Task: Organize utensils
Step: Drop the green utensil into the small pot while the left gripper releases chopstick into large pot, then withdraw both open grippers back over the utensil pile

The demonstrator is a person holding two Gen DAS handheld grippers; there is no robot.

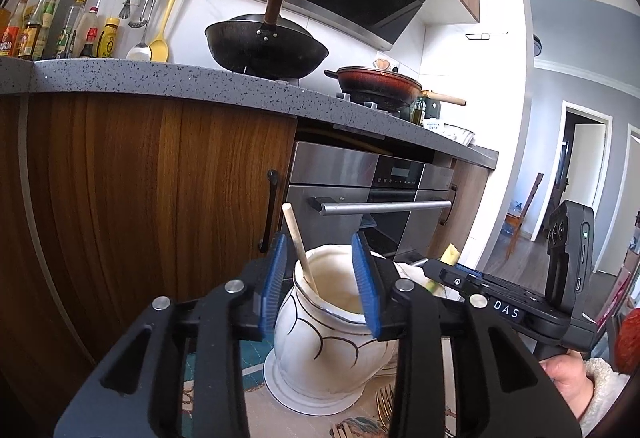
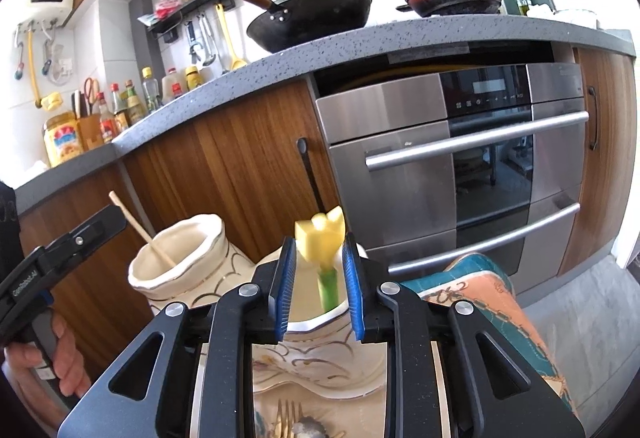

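Observation:
My left gripper stands open over a white gold-lined jar. A pale wooden stick leans inside that jar, close to the left pad, and neither pad presses on it. My right gripper is open above a second white jar. A utensil with a yellow tulip top and a green stem stands in that jar, free between the pads. The right wrist view also shows the first jar with the stick in it. Gold forks lie on the plate below.
The jars stand on a white plate on a patterned cloth. Straight ahead are wooden cabinet doors and a steel oven. A grey counter above them carries a black wok, a red pan and bottles.

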